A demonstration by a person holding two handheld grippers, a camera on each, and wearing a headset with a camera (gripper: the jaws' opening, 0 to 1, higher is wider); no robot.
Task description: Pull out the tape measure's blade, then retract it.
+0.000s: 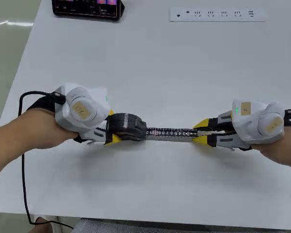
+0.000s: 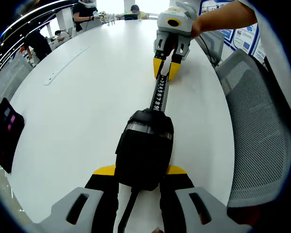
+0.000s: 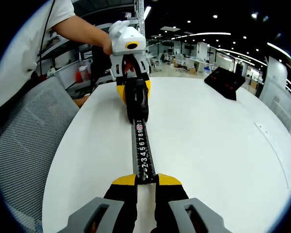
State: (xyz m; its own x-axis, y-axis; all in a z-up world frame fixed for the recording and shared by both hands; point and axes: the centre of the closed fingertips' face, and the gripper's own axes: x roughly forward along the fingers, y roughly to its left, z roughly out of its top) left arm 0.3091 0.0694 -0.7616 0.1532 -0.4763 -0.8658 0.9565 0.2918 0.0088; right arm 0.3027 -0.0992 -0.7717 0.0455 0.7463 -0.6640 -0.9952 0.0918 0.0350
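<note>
- The black cable (image 1: 23, 160) loops over the table's near edge, on the left gripper's side of the tape measure.
- The tape measure (image 1: 127, 127) lies on the white table (image 1: 160, 63). Its body is a chunky, rounded black case with a matte, rubbery look and a glossy band across its top (image 2: 145, 148).
- The left gripper (image 1: 111, 127) has its yellow-tipped jaws clamped on the two sides of the tape measure's body (image 2: 141, 170).
- The blade (image 1: 169, 133) runs straight out of the tape measure's mouth, flat and low over the table. It is a narrow dark strip with white numerals.
- In the right gripper view the blade (image 3: 142, 148) reads 2 through 9 in a row, with a red-tinted mark closer to the tape measure (image 3: 136, 99).
- The right gripper (image 1: 200, 132) is at the blade's end opposite the tape measure, jaws pinched on that tip (image 3: 145, 180).
- Both grippers have smooth white and grey plastic housings. Each carries a beige sticker whose writing is too small to read.
- A grey mesh chair (image 2: 252, 121) stands beside the table, on the person's side of the tape measure.
- Well beyond the tape measure, a long white power strip (image 1: 217, 14) lies flat near the table's far edge.
- A dark tablet (image 1: 87, 7) with a lit screen sits equally far off, toward the left gripper's side of the tape measure.
</note>
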